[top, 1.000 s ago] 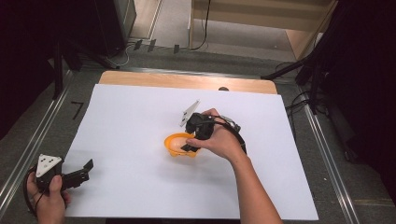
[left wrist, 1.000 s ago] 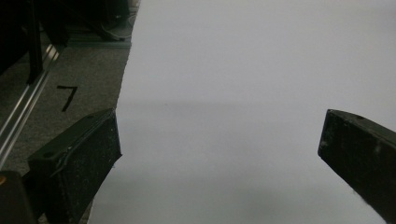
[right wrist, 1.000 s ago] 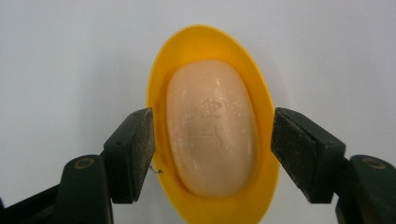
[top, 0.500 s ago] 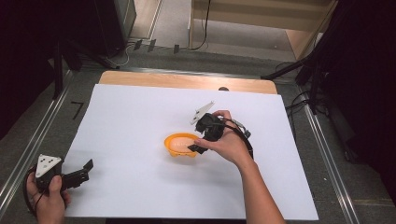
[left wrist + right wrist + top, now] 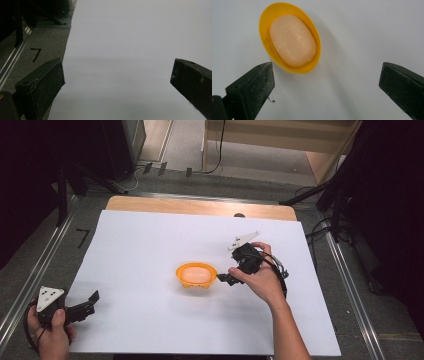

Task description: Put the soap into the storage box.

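Right gripper: the right gripper [image 5: 225, 279], held in the person's right hand [image 5: 260, 280], hung just beside the right rim of the dish, its black jaws spread wide with nothing between them in the right gripper view [image 5: 325, 92].
Left gripper: the left gripper [image 5: 85, 305] sat low at the near left corner of the sheet, well apart from the dish, jaws likewise parted and empty [image 5: 117, 85]; it appeared parked out of the way and took no part.
Dish: a shallow oval orange-yellow plastic soap dish [image 5: 196, 275] stood near the middle of the white paper sheet [image 5: 150, 245] covering the table, free of both grippers.
Soap: a pale peach oval bar of soap [image 5: 292, 41] lay flat inside the dish, ringed by its rim.
Placement: with the bar seated and the jaws clear, the soap seemed to be resting where it was meant to rest, the dish keeping it from sliding on the smooth paper.
Surroundings: a black mark like a 7 [image 5: 35, 53] showed on the grey floor beside the sheet's left edge.
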`<state>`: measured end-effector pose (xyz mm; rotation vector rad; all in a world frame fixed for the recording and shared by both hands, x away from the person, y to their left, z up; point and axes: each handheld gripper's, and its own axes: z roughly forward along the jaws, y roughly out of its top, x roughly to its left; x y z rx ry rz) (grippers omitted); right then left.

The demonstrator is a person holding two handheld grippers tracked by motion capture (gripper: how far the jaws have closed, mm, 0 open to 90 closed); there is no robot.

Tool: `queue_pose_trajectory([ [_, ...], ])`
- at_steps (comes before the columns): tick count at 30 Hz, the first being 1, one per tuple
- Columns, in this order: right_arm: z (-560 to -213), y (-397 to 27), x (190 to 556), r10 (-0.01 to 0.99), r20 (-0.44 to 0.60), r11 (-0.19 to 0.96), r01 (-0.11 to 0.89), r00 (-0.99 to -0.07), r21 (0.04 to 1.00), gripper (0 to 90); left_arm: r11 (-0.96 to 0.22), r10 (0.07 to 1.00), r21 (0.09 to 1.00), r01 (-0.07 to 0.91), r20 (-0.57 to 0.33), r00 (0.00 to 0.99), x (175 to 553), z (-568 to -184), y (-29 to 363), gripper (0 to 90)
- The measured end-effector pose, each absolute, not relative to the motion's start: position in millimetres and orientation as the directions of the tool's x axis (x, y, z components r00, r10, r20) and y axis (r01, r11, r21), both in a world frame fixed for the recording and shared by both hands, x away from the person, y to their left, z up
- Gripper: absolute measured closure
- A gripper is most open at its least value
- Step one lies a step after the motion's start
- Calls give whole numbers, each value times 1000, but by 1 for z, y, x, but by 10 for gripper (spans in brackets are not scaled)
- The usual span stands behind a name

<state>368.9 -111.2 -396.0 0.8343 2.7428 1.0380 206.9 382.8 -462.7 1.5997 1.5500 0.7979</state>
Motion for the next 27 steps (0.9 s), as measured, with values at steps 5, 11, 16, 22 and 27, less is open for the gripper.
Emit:
queue_pose_trajectory([
  [5, -401, -125, 364, 556, 101, 602, 483, -825, 637, 1, 21, 995, 854, 521, -67, 69, 207, -463, 383, 0],
  [11, -407, -147, 356, 599, 98, 570, 509, -795, 645, 0, 18, 995, 851, 525, -65, 70, 207, -463, 383, 0],
  [16, -414, -166, 348, 641, 108, 529, 539, -760, 655, 0, 18, 995, 852, 524, -64, 70, 207, -463, 383, 0],
  [22, -424, -183, 340, 674, 109, 497, 558, -731, 665, 0, 16, 996, 851, 525, -62, 71, 207, -463, 382, 0],
  [27, -430, -199, 332, 688, 134, 463, 574, -713, 675, 0, 14, 996, 851, 525, -61, 71, 207, -463, 382, 0],
])
